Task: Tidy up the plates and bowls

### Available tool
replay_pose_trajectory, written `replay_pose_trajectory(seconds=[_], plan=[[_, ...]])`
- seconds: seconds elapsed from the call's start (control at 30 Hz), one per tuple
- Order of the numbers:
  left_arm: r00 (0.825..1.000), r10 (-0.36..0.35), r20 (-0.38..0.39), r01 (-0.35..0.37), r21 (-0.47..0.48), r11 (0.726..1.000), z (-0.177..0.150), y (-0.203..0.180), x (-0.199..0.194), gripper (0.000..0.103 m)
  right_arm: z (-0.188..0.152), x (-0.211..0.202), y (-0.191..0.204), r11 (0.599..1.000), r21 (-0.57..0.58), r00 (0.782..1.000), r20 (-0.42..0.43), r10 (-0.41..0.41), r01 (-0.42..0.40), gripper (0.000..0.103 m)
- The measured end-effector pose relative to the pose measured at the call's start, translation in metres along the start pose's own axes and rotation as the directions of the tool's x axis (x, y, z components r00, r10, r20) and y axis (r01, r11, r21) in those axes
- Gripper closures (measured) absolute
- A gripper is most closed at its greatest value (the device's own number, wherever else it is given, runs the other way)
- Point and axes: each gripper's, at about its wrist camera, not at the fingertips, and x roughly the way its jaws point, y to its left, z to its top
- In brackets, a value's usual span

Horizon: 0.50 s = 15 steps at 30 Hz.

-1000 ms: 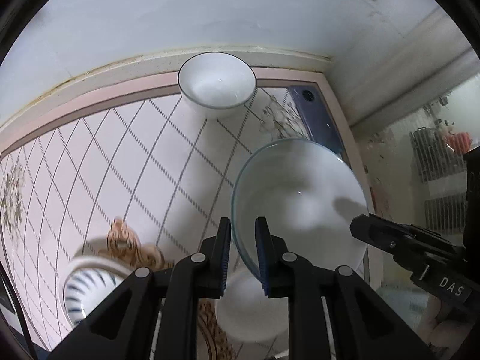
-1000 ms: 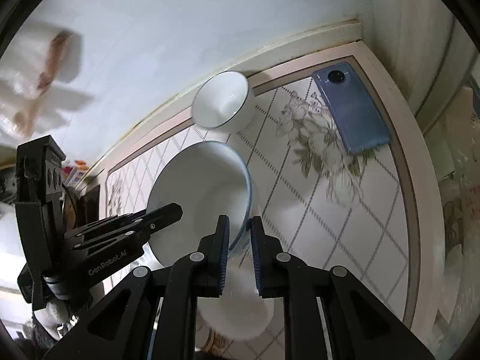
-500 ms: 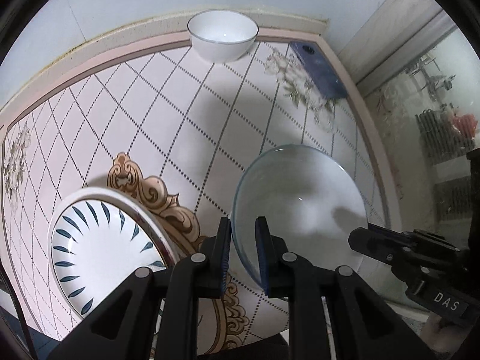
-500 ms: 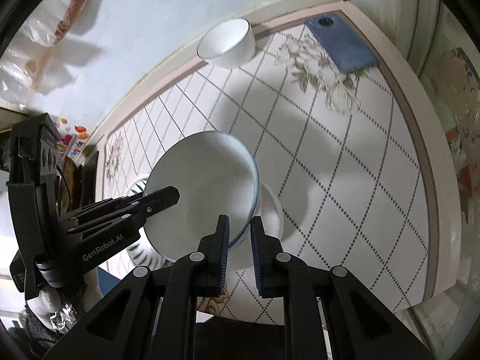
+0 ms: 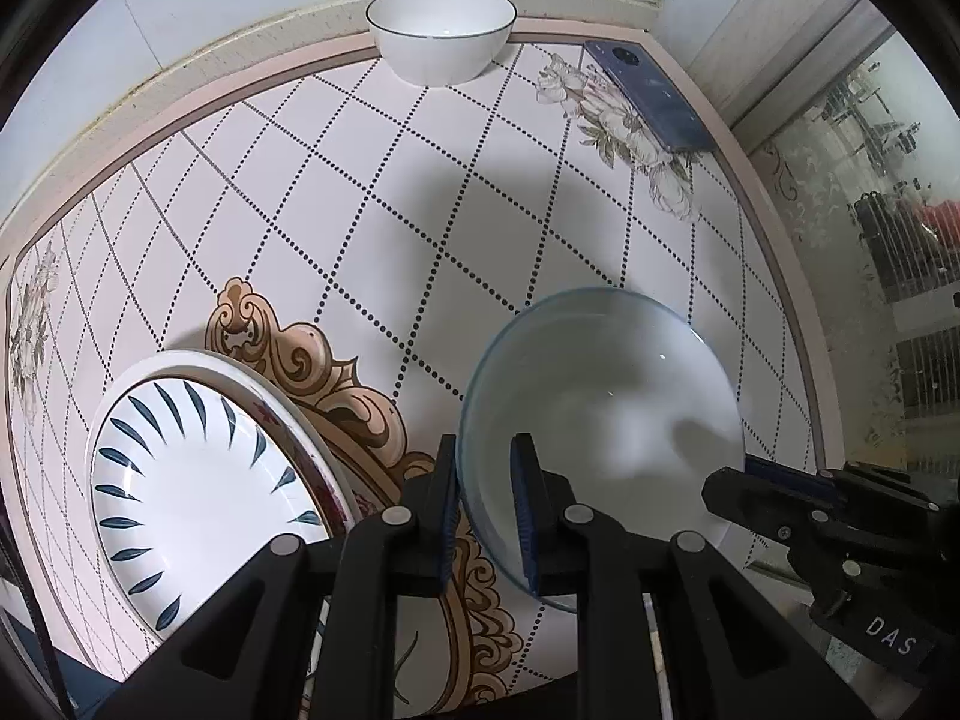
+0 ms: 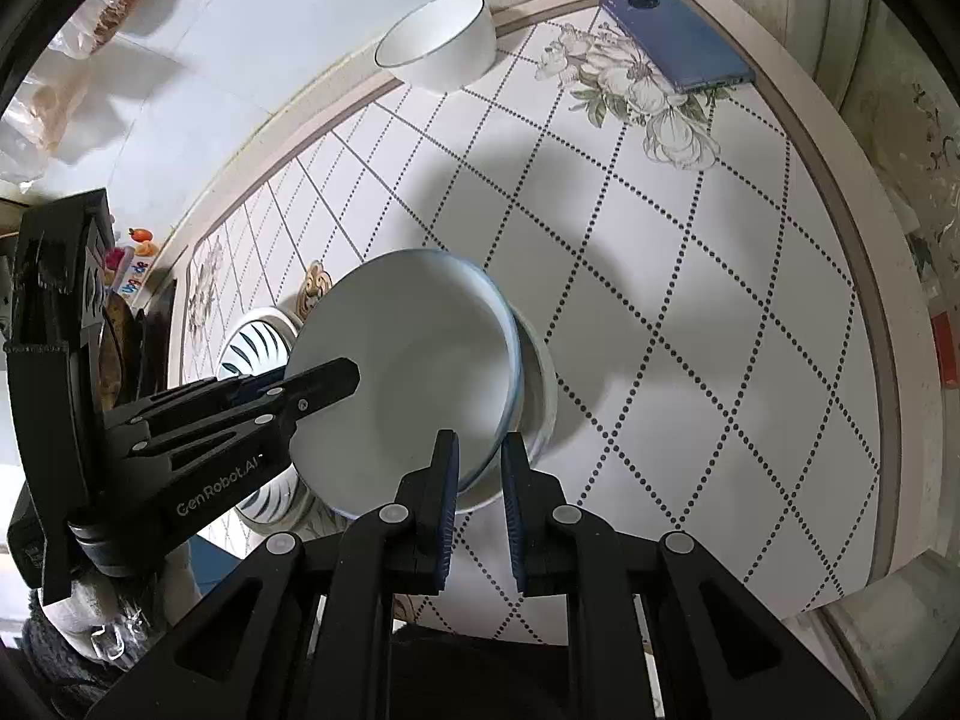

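Both grippers clamp one glass bowl [image 5: 600,420] by opposite rims: left gripper [image 5: 485,510], right gripper [image 6: 480,504]. Only right view shows a white dish [image 6: 537,384] beneath it. Patterned plate [image 5: 192,480] left, white bowl [image 5: 441,39] and phone [image 5: 648,96] at far edge; bare table [image 5: 480,210] between.

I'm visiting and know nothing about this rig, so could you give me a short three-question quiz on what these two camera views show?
1. True or false: both grippers clamp the same glass bowl.
2. Which lies near the table's far corner? A) spoon B) blue phone C) cup
3. What pattern marks the plate at the left?

Key:
1. True: the left gripper and right gripper pinch opposite rims.
2. B.
3. Dark blue leaf-like strokes around a white centre.
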Motion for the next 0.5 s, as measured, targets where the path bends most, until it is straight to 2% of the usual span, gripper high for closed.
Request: replay_pose_trajectory(seconds=[0.5], plan=[[1.000, 0.021, -0.019, -0.021, -0.003, 1.000, -0.001, 0.000, 0.006, 0.089, -0.001, 0.014, -0.003, 0.999, -0.027, 0.999, -0.050, -0.022, 0.021, 0.087]])
